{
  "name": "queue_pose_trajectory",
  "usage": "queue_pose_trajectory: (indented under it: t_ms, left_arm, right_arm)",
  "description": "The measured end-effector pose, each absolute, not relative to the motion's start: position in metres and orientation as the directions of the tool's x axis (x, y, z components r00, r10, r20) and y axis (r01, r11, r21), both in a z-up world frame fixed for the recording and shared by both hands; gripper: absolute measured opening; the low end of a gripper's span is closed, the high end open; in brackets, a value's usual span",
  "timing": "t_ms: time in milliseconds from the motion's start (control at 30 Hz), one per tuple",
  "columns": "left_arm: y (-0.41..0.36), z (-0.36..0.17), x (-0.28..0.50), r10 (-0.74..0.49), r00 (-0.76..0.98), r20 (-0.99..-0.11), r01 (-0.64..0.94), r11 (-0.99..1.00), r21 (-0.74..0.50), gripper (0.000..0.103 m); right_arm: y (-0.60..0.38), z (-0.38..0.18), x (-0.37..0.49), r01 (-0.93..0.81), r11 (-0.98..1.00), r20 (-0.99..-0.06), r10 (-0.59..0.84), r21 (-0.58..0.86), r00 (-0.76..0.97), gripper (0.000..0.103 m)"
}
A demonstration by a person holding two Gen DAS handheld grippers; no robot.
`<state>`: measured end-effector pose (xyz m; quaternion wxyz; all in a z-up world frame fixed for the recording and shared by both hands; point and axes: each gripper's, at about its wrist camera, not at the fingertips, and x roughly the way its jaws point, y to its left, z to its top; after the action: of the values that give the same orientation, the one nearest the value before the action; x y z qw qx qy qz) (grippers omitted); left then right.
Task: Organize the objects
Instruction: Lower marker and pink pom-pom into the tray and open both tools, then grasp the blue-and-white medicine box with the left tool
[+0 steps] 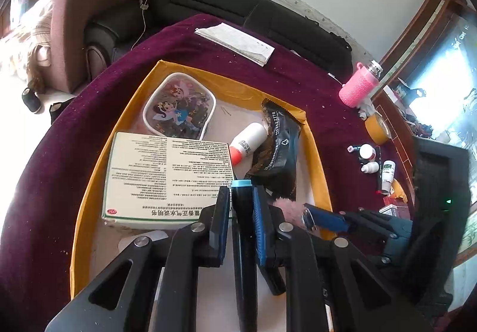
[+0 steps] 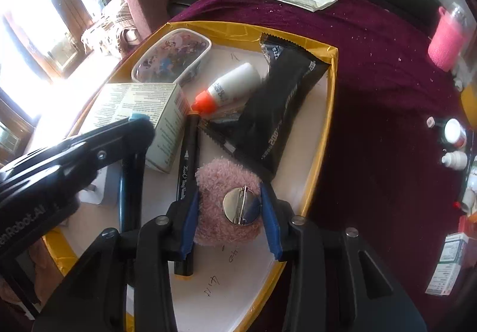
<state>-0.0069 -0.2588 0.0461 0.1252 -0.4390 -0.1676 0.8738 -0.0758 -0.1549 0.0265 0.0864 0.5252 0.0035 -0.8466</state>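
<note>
Maroon tablecloth [image 2: 372, 69], yellow-rimmed tray [image 2: 331, 99], left claw [image 1: 241, 206] clamping marker [image 1: 242, 192], right claw [image 2: 229, 206] gripping pink brooch [image 2: 220, 201]

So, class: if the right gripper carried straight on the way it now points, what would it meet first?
Probably the black snack packet. The right gripper, jaws around a pink fluffy brooch, points straight at it inside the box. Depth is hard to judge.

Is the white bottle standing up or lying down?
Lying down. The bottle rests on its side in the box, orange cap pointing sideways at the marker.
</note>
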Motion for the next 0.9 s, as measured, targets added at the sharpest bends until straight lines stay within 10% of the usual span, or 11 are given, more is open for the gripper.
queue_pose_trajectory:
  t_ms: [167,533,900]
  left_arm:
    - [-0.270,0.064,0.014,0.310,-0.646,-0.697,-0.043,-0.927,-0.373,0.057]
    - [-0.317,0.068,0.069,0.244,-0.716,-0.654,0.083,-0.900,-0.427,0.061]
    - [-0.270,0.081,0.102,0.057,-0.762,-0.645,0.055,-0.987,-0.152,0.062]
  right_arm:
    - [-0.159,0.028,-0.073,0.167,-0.983,-0.883,-0.143,0.075,-0.446,0.045]
    - [-0.149,0.077,-0.051,0.164,-0.949,-0.775,-0.314,0.268,-0.548,0.060]
    - [-0.095,0.083,0.000,0.040,-0.977,-0.764,-0.187,0.207,-0.617,0.060]
